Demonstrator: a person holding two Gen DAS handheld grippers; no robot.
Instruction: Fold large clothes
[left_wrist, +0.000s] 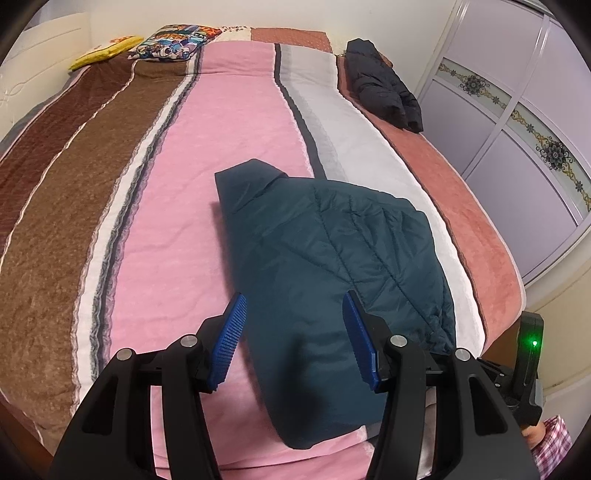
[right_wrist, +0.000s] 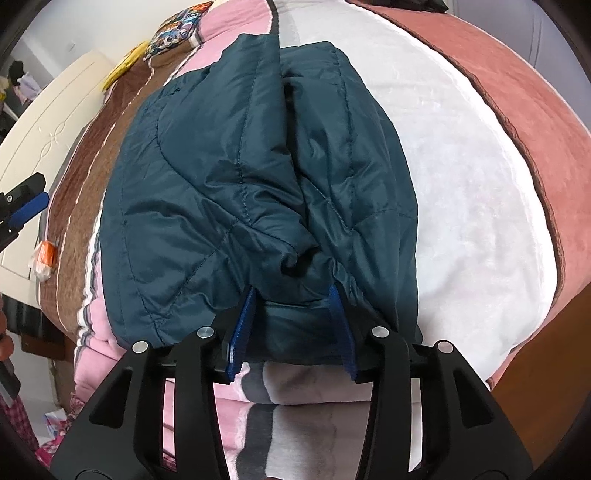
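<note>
Bedroom w/ a plush striped bedspread, lilac wardrobe doors at the side. Left view: folded teal quilted puffer jacket on the pink stripe, left gripper jaws wide apart, empty. Right view: right gripper jaws parted round the hem, not pinching. Prob light, squishy, slippery; grab the hem/seams.

Teal jacket: quilted synthetic cloth, smooth, slight sheen, stitched seams. Striped bedspread: plush, matt, fuzzy pile. Left gripper, at 6 o'clock: matt black plastic arms, ribbed blue pads, bright metal pins. Wardrobe doors, at 3 o'clock: smooth, glossy panels.
</note>
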